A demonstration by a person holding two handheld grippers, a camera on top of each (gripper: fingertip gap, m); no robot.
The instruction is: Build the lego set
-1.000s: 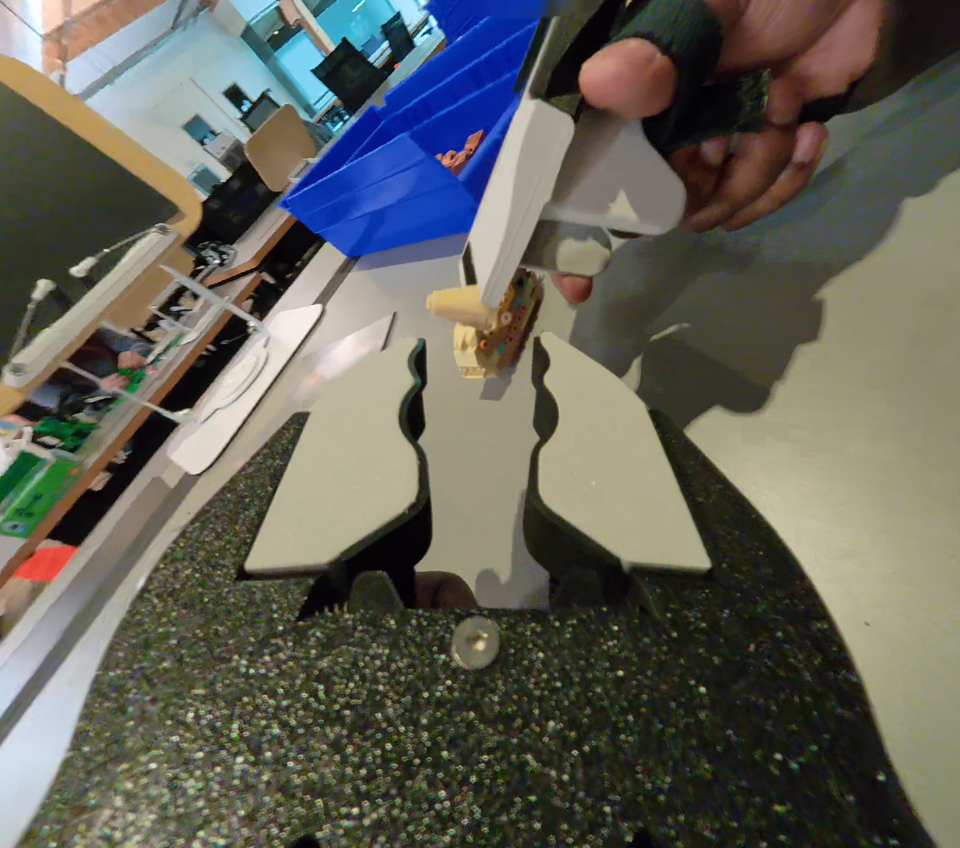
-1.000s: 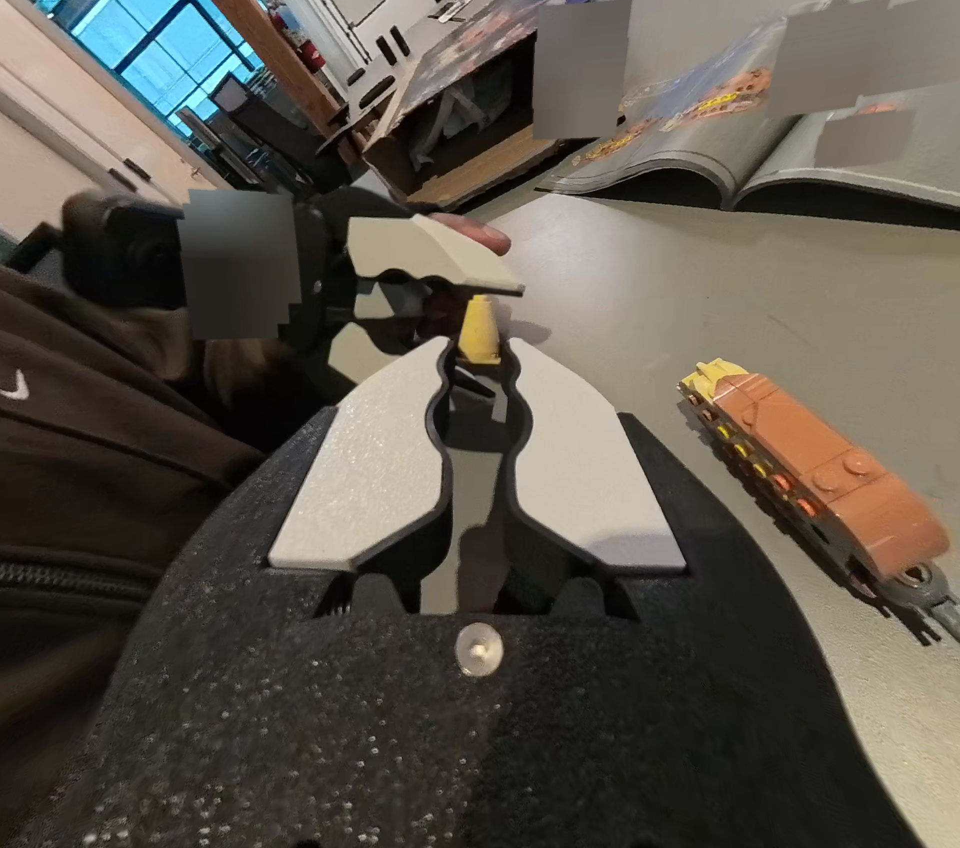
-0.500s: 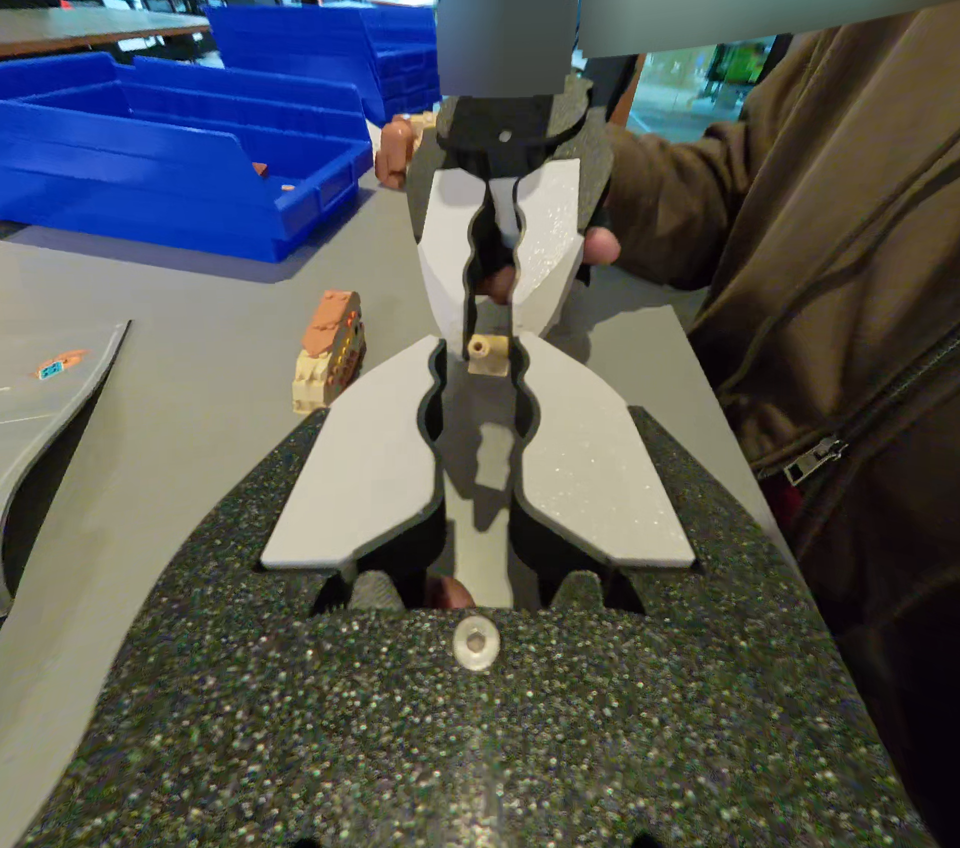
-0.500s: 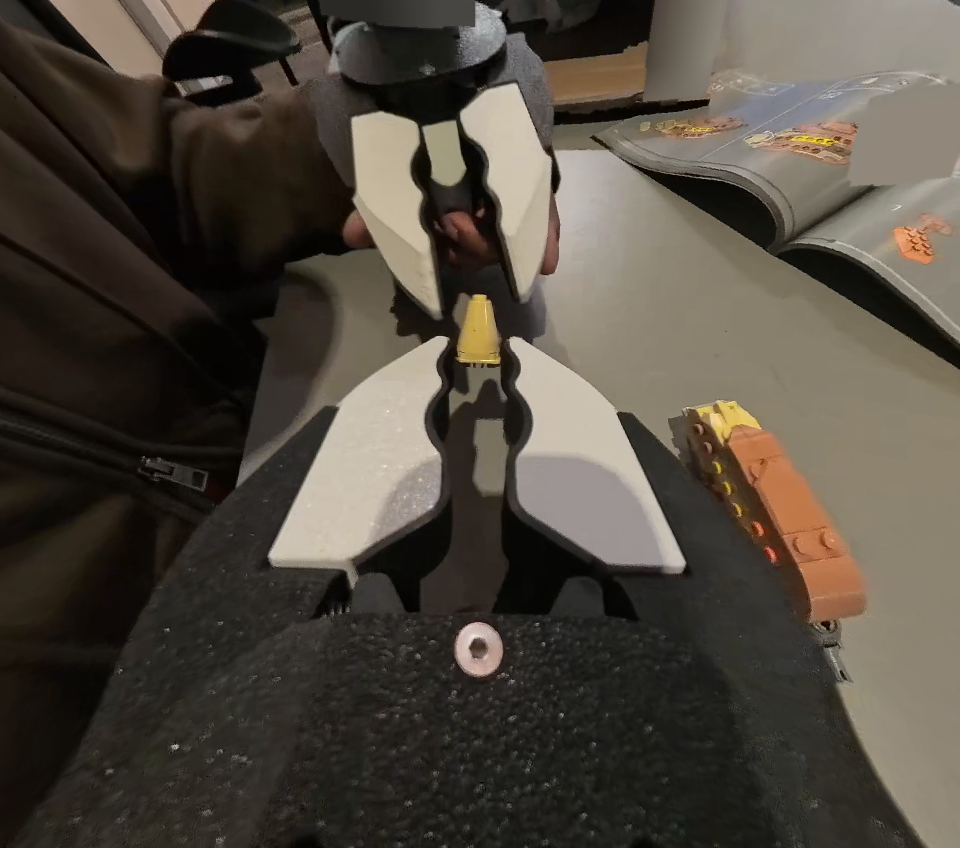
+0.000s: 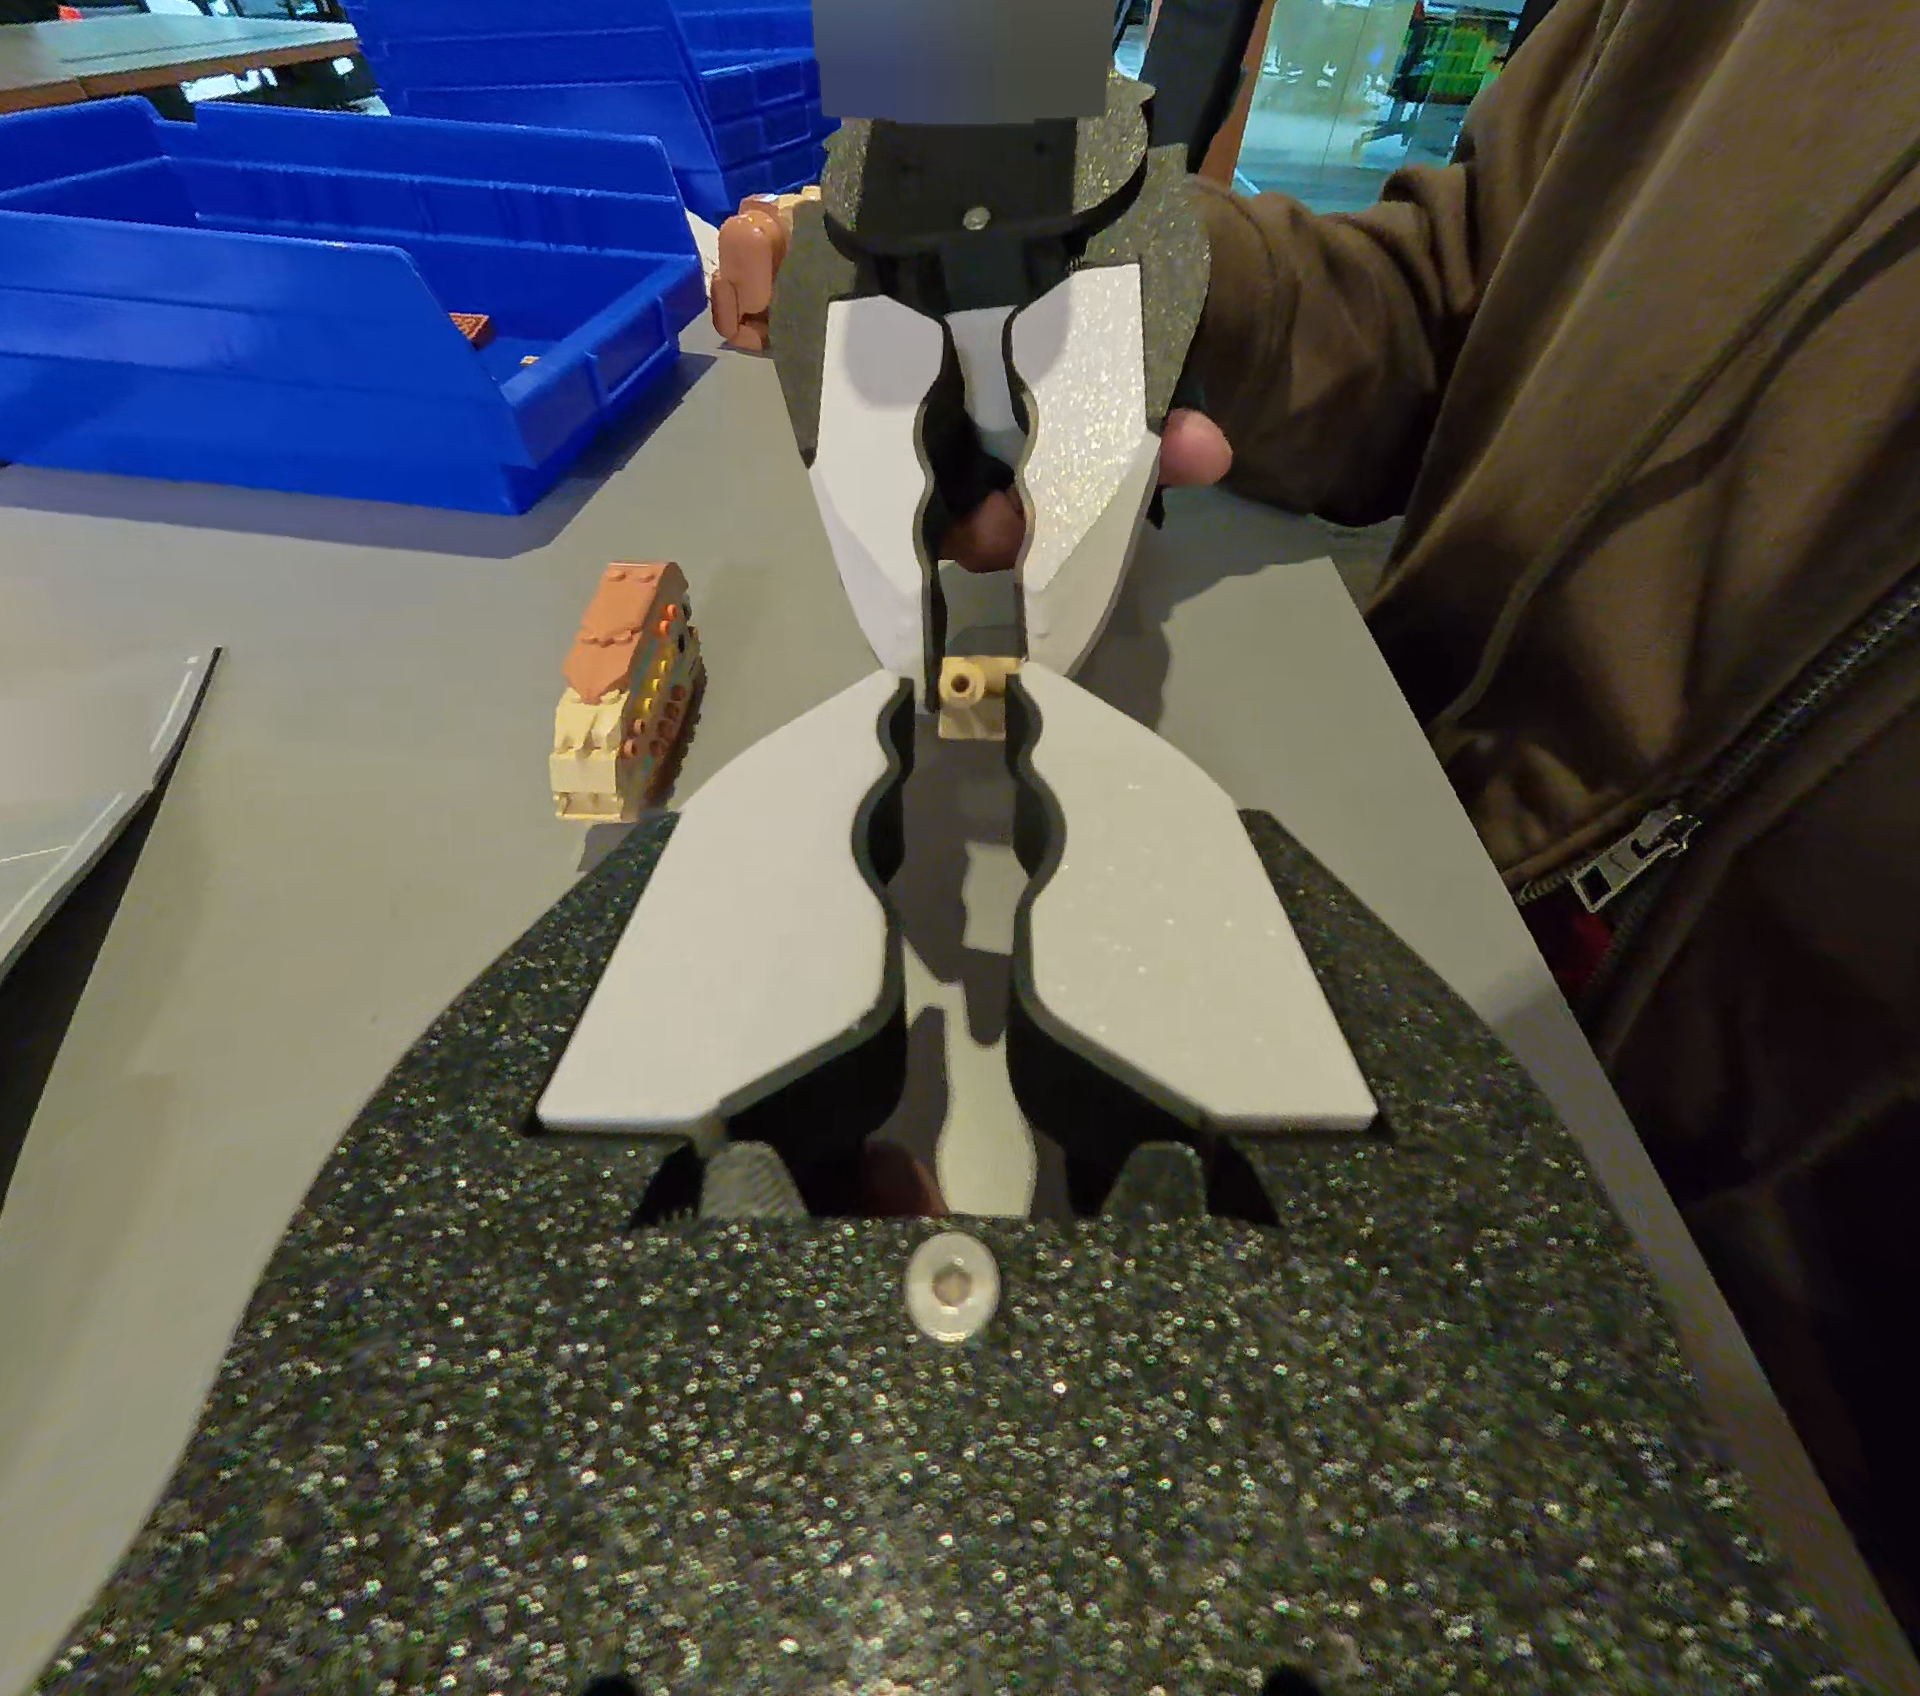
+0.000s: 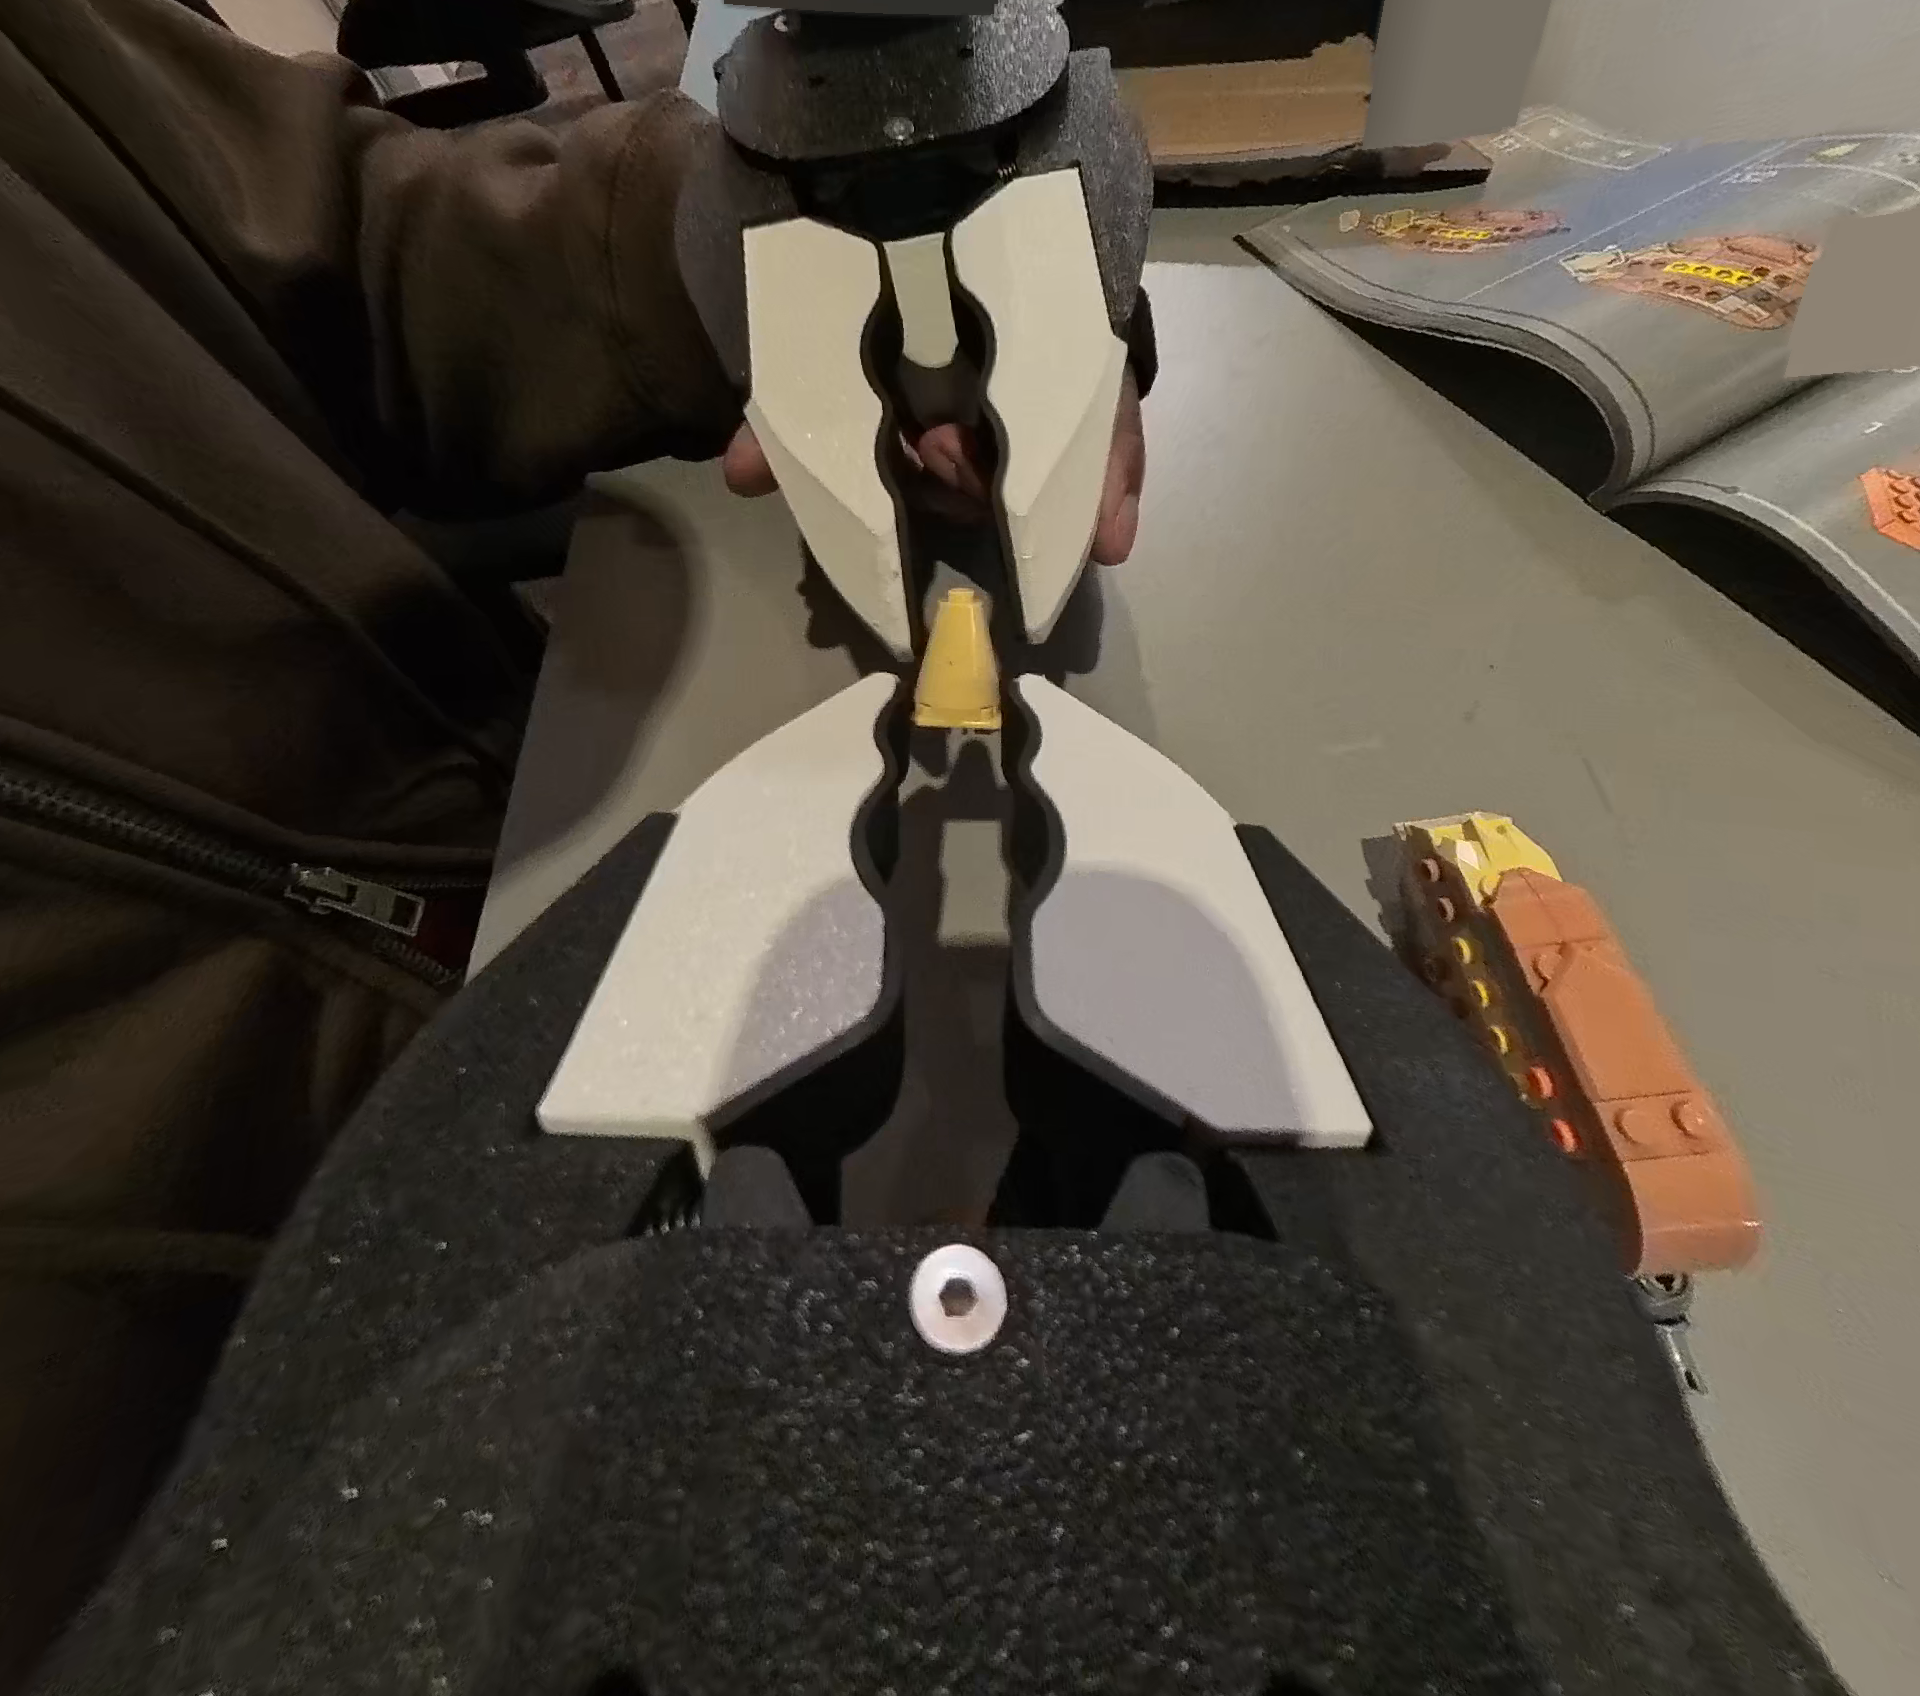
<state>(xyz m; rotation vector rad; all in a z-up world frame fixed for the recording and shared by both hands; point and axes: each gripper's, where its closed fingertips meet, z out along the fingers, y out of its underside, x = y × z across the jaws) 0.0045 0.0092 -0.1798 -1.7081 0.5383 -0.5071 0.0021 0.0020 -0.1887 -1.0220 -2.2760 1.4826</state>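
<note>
The 2 hand-held grippers face each other tip to tip above the grey desk [image 5: 343, 815], with a small cone-shaped lego piece [image 6: 954, 661] between them. In the right wrist view, the right hand-held gripper [image 6: 956, 711] has its fingers drawn narrow and pinches the wide base of this yellow cone, whose narrow tip points into the gap of the left hand-held gripper [image 6: 958, 607] opposite. In the left wrist view the same piece shows tan, end-on [image 5: 971, 696], sitting at the tips of the left hand-held gripper [image 5: 961, 701], whose fingers are also narrow; whether they actually press on the piece cannot be told. The right hand-held gripper [image 5: 971, 659] hangs just above it there, held by a hand [image 5: 1195, 451] in a brown sleeve. A partly built brown, tan and yellow lego model [image 6: 1558, 1023] lies on the desk to the right of the right hand-held gripper, well apart from the cone. An open instruction booklet [image 6: 1662, 358] lies farther back on the desk. Blue bins [image 5: 312, 316] stand at the far left of the desk in the left wrist view.
</note>
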